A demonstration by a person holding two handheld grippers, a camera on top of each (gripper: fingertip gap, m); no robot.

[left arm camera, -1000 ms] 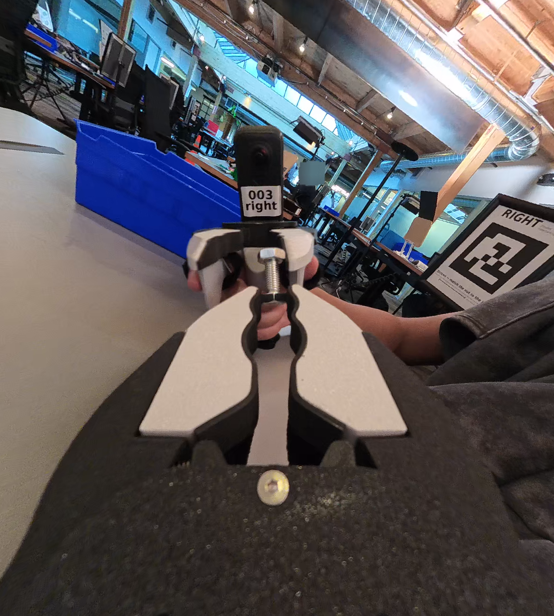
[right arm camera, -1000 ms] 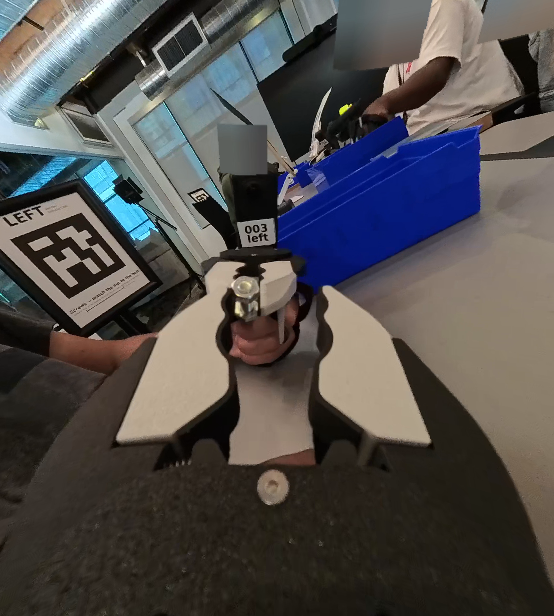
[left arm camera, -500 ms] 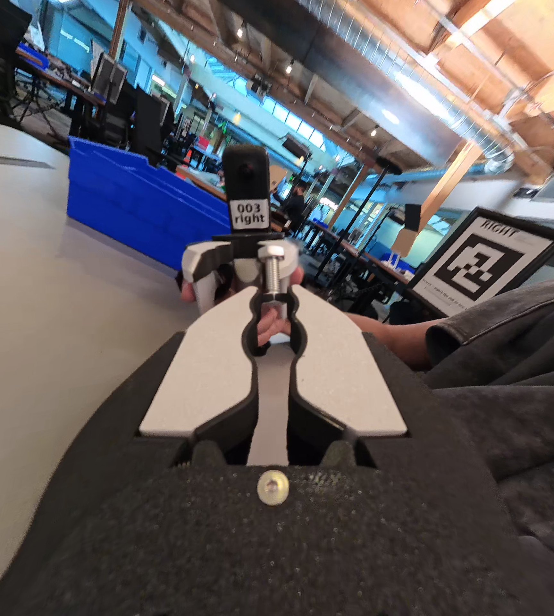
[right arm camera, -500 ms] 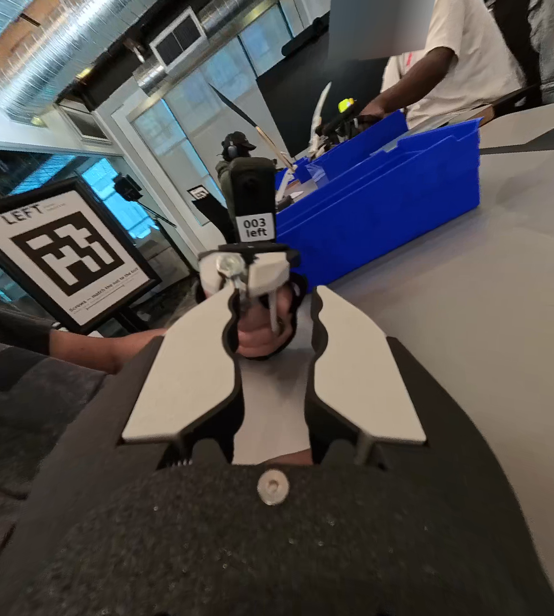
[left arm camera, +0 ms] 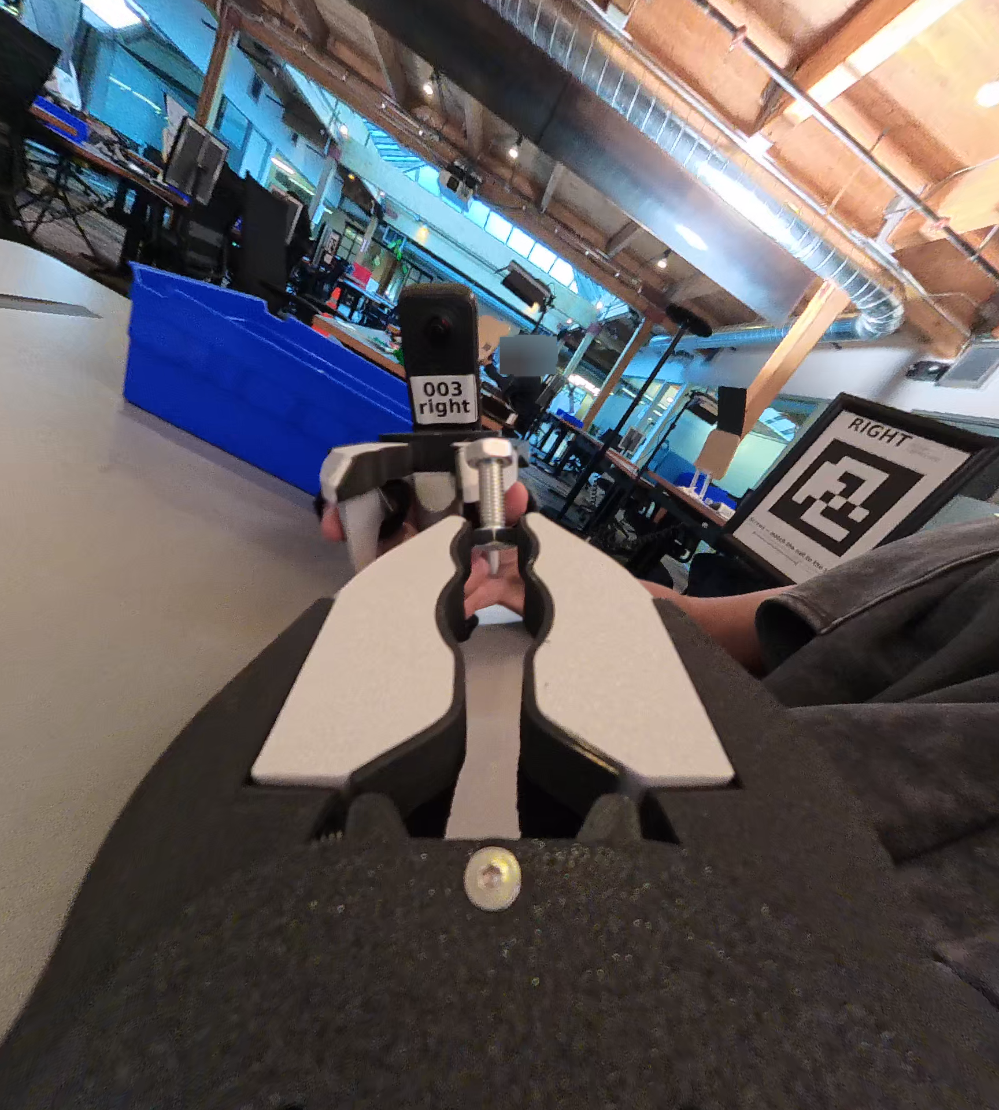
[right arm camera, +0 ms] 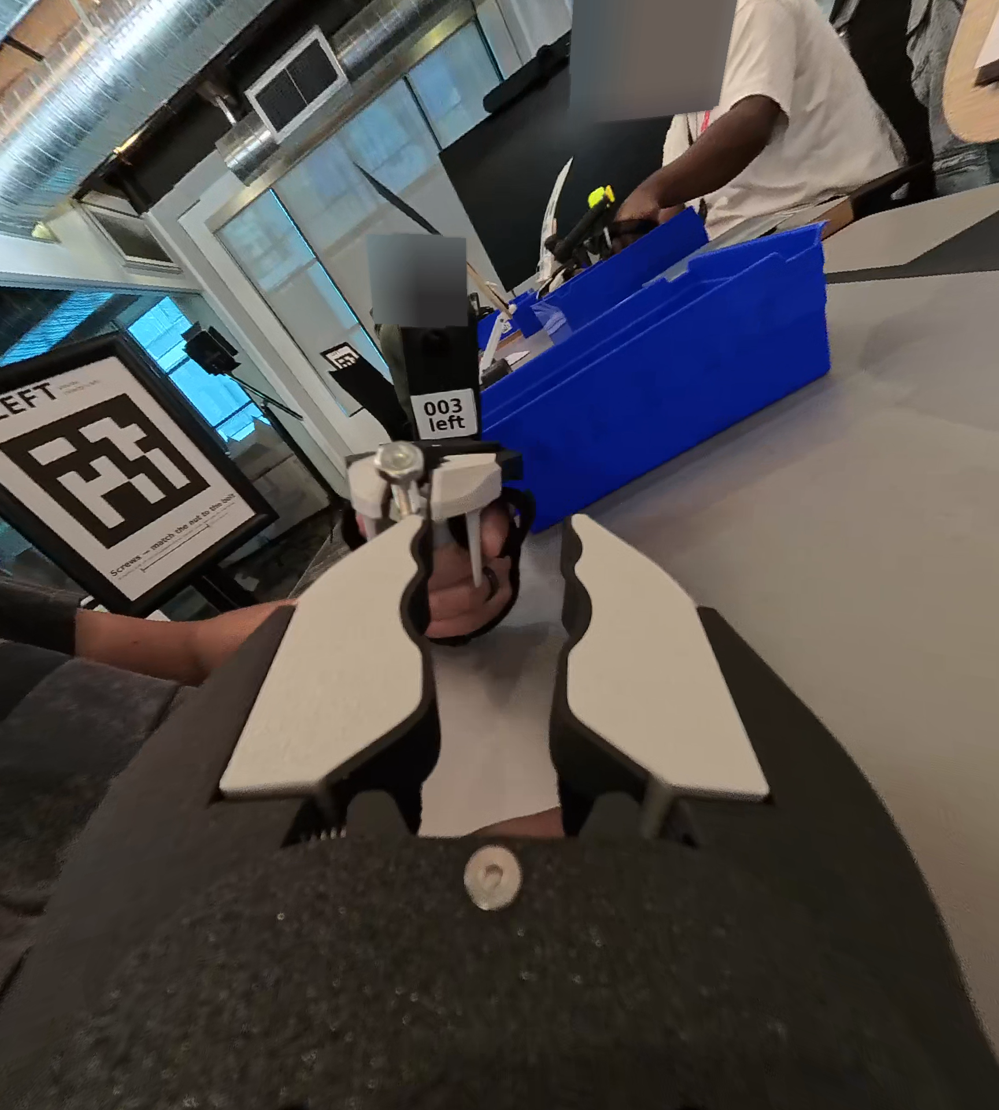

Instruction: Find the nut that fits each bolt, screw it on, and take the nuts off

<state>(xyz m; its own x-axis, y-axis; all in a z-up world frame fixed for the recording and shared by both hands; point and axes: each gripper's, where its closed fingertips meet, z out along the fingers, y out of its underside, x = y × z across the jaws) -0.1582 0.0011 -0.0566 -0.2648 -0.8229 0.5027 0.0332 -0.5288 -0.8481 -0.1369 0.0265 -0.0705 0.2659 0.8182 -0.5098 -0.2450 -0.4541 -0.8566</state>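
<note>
My left gripper fingers pinch the nut on the upright bolt, whose lower tip is barely visible. My right gripper fingers are spread, bolt head just beyond the left one. Far off, a blue bin rests on the worktop; its contents are hidden.

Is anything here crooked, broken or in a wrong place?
Nothing stands out. The left hand-held gripper grips the nut, with the bolt standing straight through it; the right hand-held gripper is open and empty.
</note>
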